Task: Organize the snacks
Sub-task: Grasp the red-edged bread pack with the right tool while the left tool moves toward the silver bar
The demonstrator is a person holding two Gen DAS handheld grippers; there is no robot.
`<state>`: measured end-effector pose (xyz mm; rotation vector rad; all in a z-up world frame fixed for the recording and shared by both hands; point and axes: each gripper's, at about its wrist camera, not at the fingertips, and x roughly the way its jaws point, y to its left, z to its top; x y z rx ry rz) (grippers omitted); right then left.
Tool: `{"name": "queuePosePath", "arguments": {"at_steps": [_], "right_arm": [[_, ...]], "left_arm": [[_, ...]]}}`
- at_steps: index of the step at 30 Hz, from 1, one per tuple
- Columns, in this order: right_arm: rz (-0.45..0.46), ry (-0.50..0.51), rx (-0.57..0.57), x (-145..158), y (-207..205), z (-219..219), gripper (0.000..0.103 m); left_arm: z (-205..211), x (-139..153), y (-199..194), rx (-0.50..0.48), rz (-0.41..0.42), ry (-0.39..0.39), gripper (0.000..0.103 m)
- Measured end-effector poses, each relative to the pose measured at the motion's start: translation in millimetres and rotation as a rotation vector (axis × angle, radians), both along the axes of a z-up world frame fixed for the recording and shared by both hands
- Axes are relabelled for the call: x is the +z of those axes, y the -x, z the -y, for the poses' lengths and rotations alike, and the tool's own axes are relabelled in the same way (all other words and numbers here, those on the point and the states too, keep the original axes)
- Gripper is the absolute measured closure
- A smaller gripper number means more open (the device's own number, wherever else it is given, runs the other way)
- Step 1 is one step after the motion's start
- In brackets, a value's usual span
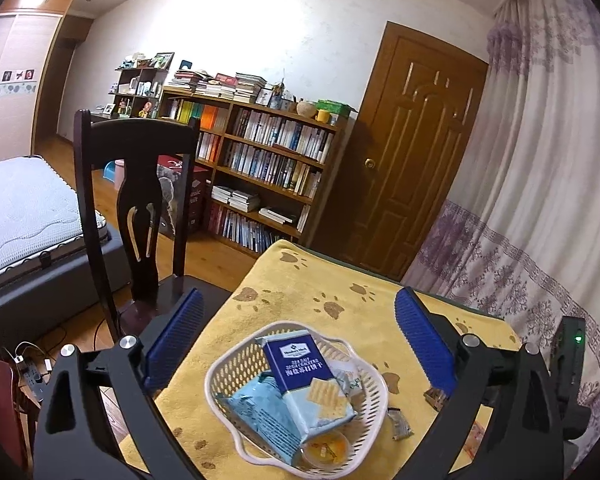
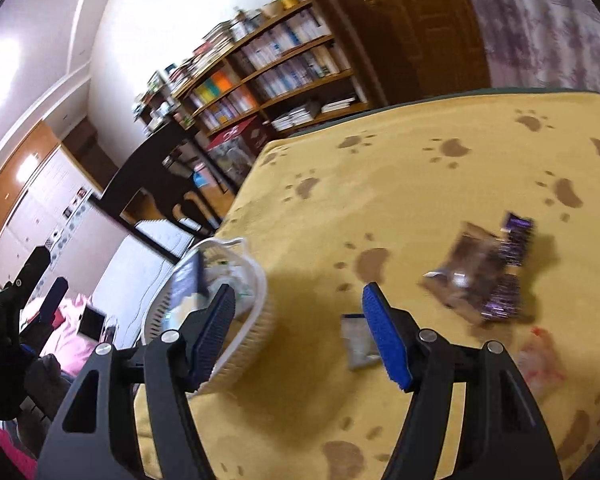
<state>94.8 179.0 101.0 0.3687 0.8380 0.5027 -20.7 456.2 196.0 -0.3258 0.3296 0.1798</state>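
Overhead, both grippers (image 1: 300, 336) (image 2: 298, 334) wide, empty.

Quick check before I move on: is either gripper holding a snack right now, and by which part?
Nothing is held. The left gripper is open above the basket, and the right gripper is open over the tablecloth.

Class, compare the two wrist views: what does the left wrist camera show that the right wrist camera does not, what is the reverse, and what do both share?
Only the left wrist view shows the basket's contents clearly: a blue cracker box, a light blue packet and a small orange cup.

Only the right wrist view shows the purple-and-brown wrappers and a reddish packet, both blurred, loose on the cloth.

Both show the white basket, the yellow paw-print tablecloth, the bookshelf, and open, empty grippers.
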Motion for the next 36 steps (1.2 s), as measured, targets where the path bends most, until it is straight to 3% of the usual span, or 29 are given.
{"name": "queuePosePath", "arguments": {"at_steps": [8,18,26,30,36], "right_arm": [[-0.019,0.005,-0.105,-14,13,67,0.036],[-0.076,0.073,-0.213,-48,28,122,0.036],[-0.063,0.128,-0.246,-60,24,131,0.031],[-0.071,0.158,-0.207,-71,8,127,0.025],[-0.087,0.195,-0.149,-85,1,118,0.024]], "left_arm": [[20,-3,-5,-0.050,-0.011,-0.003,0.004],[75,-10,-13,-0.175,-0.042,-0.088,0.004],[116,-23,-19,-0.297,-0.078,-0.122,0.004],[128,-29,-20,-0.340,-0.094,-0.130,0.004],[133,-33,-25,-0.358,-0.111,-0.134,0.004]]}}
